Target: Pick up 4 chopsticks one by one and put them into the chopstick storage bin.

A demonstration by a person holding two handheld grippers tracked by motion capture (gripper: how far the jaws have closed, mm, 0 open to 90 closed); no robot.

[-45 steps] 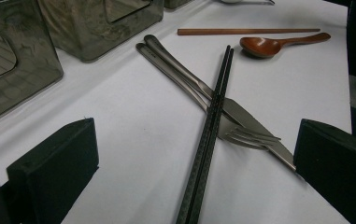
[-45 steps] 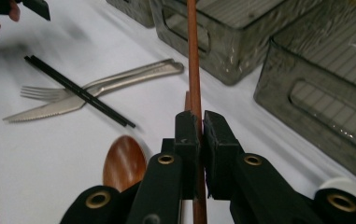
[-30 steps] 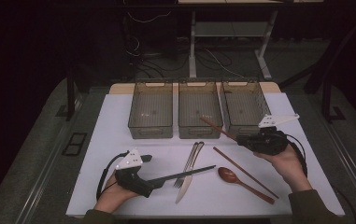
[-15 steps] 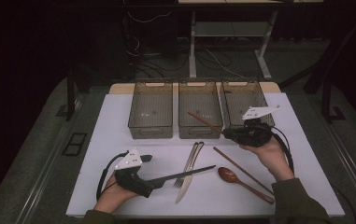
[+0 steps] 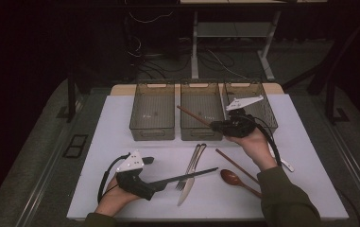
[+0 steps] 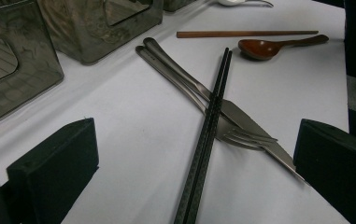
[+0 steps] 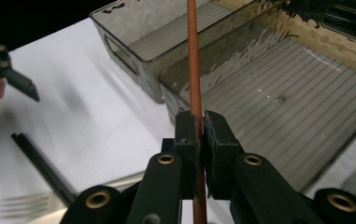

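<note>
Chopstick point(image 5: 194, 116) in right claw point(image 5: 214, 125) has moved leftward over middle bin point(image 5: 201, 131).

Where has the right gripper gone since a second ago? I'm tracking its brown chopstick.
Yes: the right gripper, shut on the brown chopstick, moved left from the right bin toward the middle bin.

Three bins point(image 5: 203, 116) stand side by side along the desk's point(image 5: 121, 127) far edge. Nearer the front edge, a fork point(image 5: 190, 165) and knife point(image 5: 189, 185) lie together, chopsticks point(image 5: 183, 177) crossing them. Toward the right edge lie a single chopstick point(image 5: 235, 165) and a spoon point(image 5: 236, 180).
</note>
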